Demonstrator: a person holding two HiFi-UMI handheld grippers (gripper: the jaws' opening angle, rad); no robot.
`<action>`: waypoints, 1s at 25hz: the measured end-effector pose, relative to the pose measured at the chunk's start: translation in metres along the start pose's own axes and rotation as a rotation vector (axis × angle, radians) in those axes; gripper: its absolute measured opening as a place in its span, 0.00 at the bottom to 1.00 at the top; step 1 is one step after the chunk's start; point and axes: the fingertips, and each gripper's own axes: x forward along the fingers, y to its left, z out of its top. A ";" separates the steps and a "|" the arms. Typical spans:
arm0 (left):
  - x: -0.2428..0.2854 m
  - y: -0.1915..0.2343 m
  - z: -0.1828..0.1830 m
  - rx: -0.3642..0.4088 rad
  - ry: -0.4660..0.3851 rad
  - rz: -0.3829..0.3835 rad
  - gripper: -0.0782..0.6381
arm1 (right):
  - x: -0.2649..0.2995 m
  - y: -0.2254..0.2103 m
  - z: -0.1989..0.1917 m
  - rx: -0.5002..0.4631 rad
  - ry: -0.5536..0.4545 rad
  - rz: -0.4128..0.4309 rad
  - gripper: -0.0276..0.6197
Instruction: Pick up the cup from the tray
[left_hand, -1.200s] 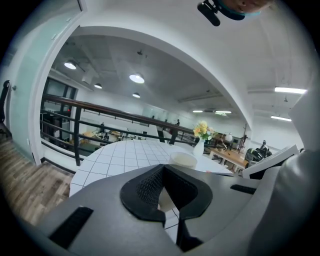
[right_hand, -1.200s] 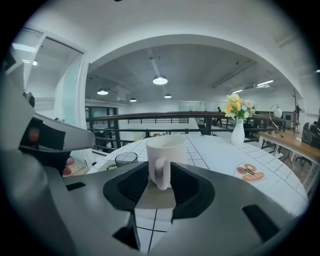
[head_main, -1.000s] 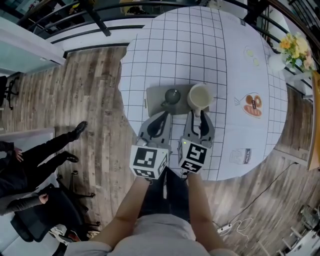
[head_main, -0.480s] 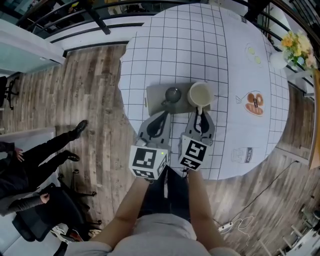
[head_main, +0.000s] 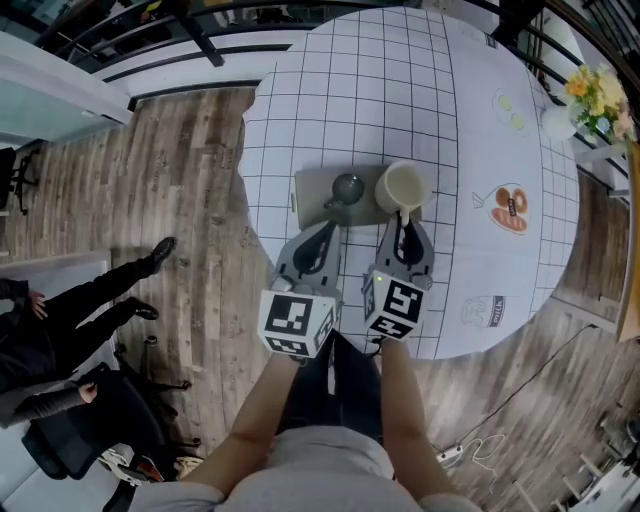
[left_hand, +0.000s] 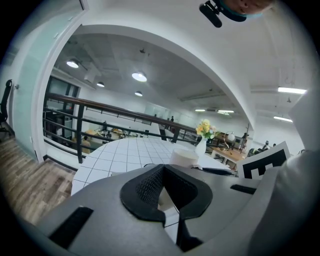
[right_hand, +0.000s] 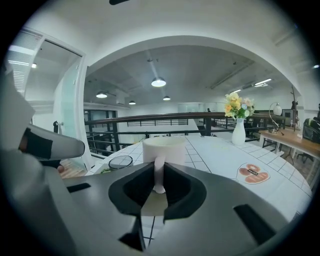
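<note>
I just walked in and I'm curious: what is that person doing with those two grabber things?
A person holds a gripper in each hand over the round table. The right gripper has just been closing its jaws on the handle of the cream cup, which stands on the grey tray, not yet lifted. The left gripper is shut and empty beside it.

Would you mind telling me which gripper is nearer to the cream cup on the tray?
Right. The right gripper is at the cup, its jaws having just been closing on the handle; the left gripper sits shut to its left, at the tray near edge.
</note>
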 end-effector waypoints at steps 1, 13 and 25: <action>0.000 -0.001 0.001 0.001 -0.002 0.000 0.12 | 0.000 -0.001 0.001 0.004 0.000 0.002 0.10; 0.008 -0.018 0.010 -0.001 -0.025 -0.028 0.12 | -0.017 -0.067 0.035 0.034 -0.108 -0.095 0.10; 0.027 -0.048 0.006 0.027 -0.003 -0.075 0.12 | -0.011 -0.140 -0.003 0.061 -0.036 -0.172 0.10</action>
